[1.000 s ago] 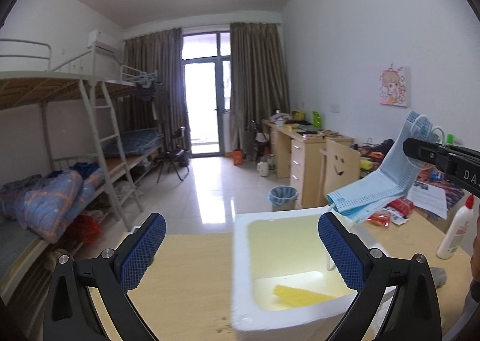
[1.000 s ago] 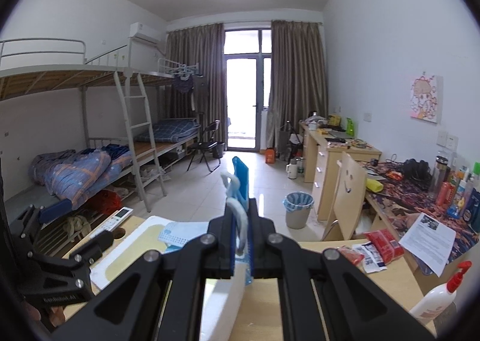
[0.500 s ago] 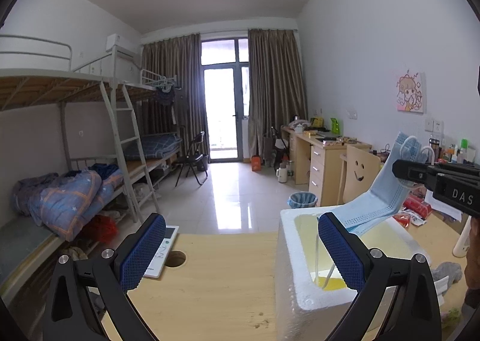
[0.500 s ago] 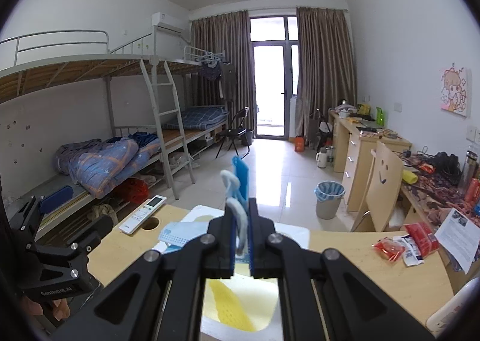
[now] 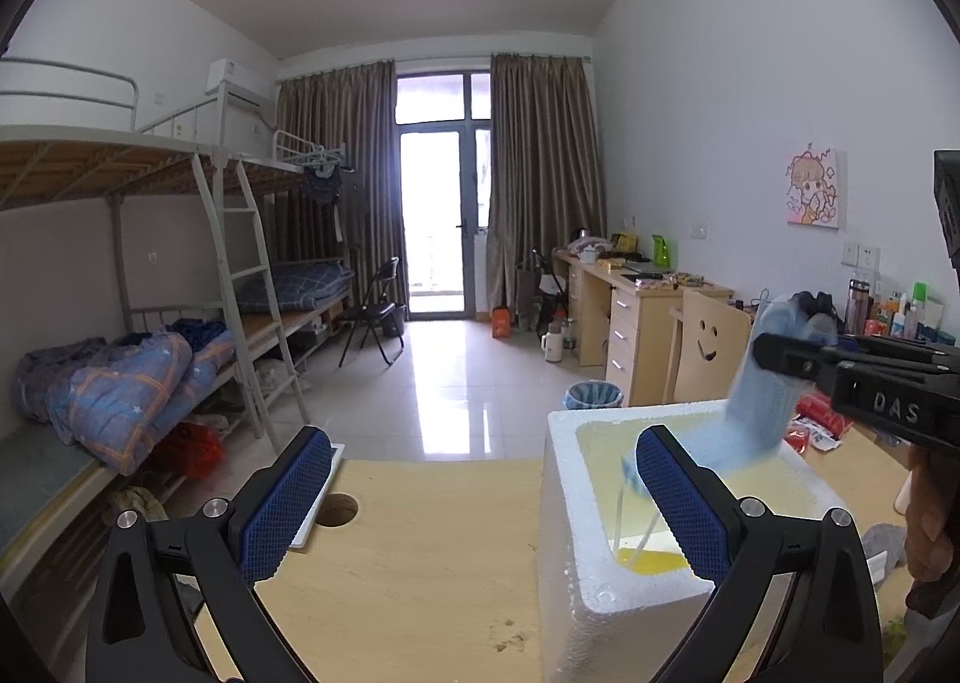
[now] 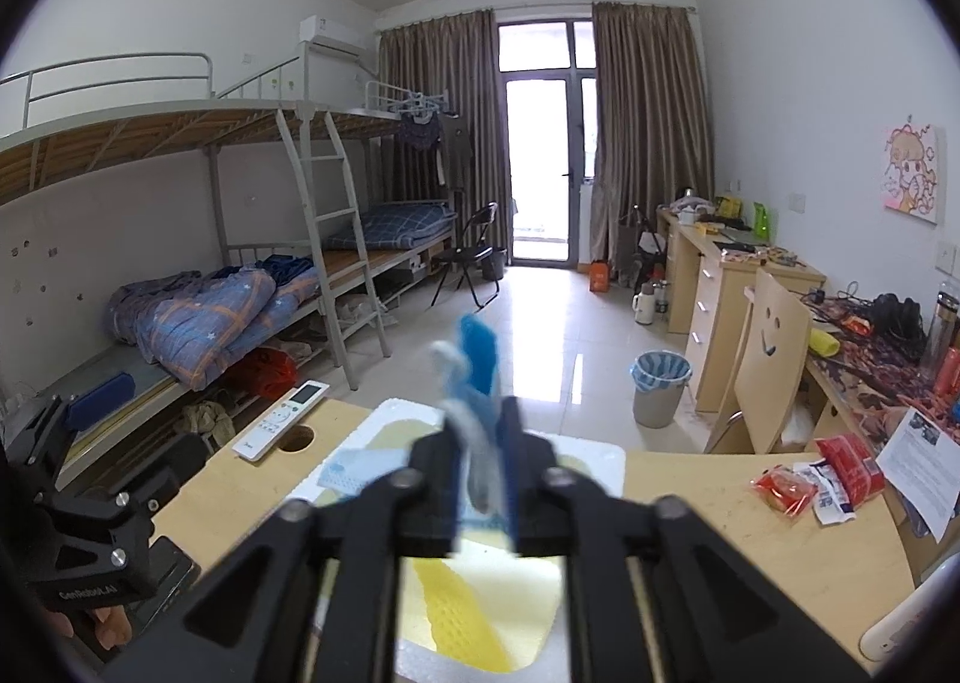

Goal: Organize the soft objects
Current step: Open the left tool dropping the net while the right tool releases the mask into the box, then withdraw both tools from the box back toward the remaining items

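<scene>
over the white foam box (image 5: 606, 611) on the wooden table (image 5: 420, 563), the right gripper (image 6: 483, 479) points slightly downward with its jaws opening, and the blue face mask (image 5: 759, 401) between them hangs blurred above the cavity (a yellow cloth (image 6: 462, 617) already lies inside). if an ear loop snags on a pad, the mask could drape over the rim rather than drop in. the left gripper (image 5: 474, 497) waits spread wide and empty, nearly level beside the box.

The right tool (image 6: 480, 479) has its jaws opening, while the left tool (image 5: 474, 497) stands spread wide.
</scene>
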A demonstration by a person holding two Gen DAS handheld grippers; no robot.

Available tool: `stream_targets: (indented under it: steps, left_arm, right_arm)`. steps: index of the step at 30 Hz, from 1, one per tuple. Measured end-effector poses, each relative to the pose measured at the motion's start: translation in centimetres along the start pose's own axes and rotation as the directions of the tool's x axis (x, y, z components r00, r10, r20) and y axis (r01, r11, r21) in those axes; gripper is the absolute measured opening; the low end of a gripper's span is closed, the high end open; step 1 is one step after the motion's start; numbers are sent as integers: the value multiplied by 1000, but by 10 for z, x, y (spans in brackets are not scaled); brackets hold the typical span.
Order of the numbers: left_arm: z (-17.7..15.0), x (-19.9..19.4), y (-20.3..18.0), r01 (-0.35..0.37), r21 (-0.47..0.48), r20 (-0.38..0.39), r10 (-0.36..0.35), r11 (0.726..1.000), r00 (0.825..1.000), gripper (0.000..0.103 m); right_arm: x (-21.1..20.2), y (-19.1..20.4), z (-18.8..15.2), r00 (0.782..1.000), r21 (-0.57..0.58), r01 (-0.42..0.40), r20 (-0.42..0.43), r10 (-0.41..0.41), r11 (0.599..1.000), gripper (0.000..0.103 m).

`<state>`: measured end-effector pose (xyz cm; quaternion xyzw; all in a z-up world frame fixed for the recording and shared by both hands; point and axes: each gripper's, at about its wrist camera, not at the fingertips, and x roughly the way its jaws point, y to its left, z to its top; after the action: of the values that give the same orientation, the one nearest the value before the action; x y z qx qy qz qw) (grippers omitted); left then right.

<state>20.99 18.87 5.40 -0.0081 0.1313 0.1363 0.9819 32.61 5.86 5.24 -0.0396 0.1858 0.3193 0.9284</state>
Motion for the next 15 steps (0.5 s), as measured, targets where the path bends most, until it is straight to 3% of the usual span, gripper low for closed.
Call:
stream_targets:
  steps: [2,6,8,15]
  left_arm:
    - [0,-1,0,4,-1,1,-4,1000,1000,102]
    - [0,-3,3,7,-2,4,-7,1000,1000,102]
    - [1,-3,3,12,-3,5,-12,1000,1000,102]
    - [2,-4,1,12,-3,5,-12,1000,1000,102]
  right_arm:
    - [-1,0,1,1000,8,0,4,0,1000,74]
    - [-5,2,0,999,-4,17,32,-16,1000,84]
    - [-3,4,-1,1000,-21,18,24,-17,1000,96]
    - [1,7,-2,1000,-42,10,4,-10,999,98]
